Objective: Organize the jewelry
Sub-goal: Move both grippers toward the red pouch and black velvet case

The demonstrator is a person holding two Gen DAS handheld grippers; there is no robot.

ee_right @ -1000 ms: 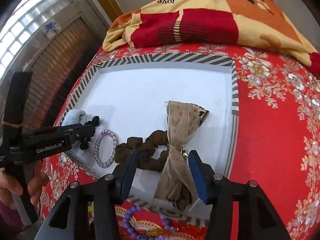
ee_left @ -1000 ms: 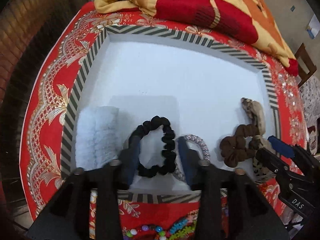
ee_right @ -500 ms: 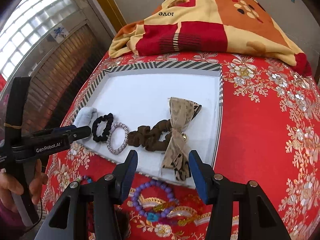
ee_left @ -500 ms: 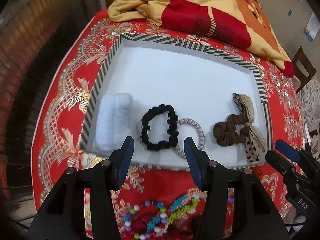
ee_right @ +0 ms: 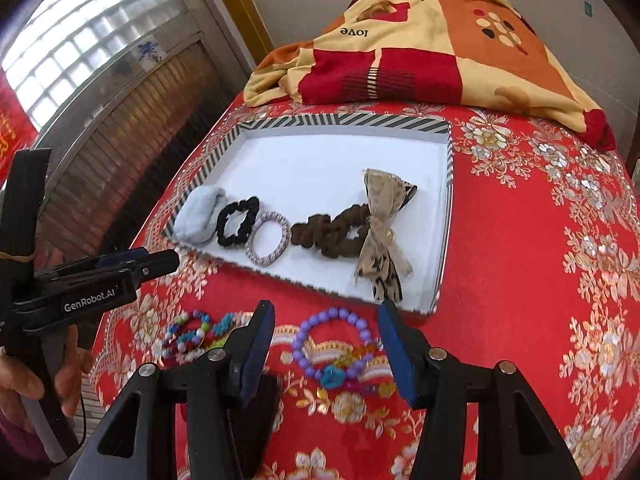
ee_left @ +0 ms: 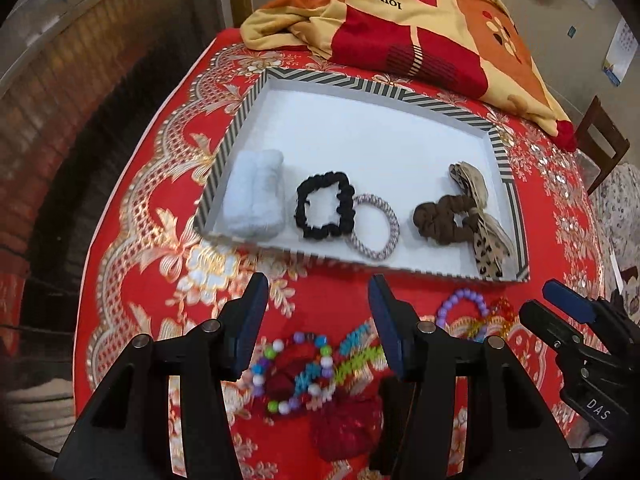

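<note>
A striped-rim white tray (ee_left: 360, 92) (ee_right: 344, 122) holds a pale blue fluffy band (ee_left: 254, 196), a black scrunchie (ee_left: 324, 210) (ee_right: 237, 222), a silver hair ring (ee_left: 374, 228) (ee_right: 269, 238) and a brown scrunchie with a beige bow (ee_left: 448, 220) (ee_right: 352, 232). Colourful bead bracelets (ee_left: 304, 364) (ee_right: 196, 334) and a purple bead bracelet (ee_right: 336, 340) (ee_left: 462, 308) lie on the red cloth in front of the tray. My left gripper (ee_left: 316, 320) is open and empty above the colourful beads. My right gripper (ee_right: 326, 344) is open and empty above the purple bracelet.
A folded red and yellow blanket (ee_left: 420, 24) (ee_right: 432, 40) lies behind the tray. The red patterned cloth (ee_right: 540, 260) covers the round table. A dark red fabric item (ee_left: 348, 424) lies near the front edge. A wooden chair (ee_left: 600, 140) stands at the right.
Both grippers have pulled back from over the tray toward the table's front edge. The black scrunchie and the bow scrunchie stay in the tray, and the bracelets on the cloth have come into view.
</note>
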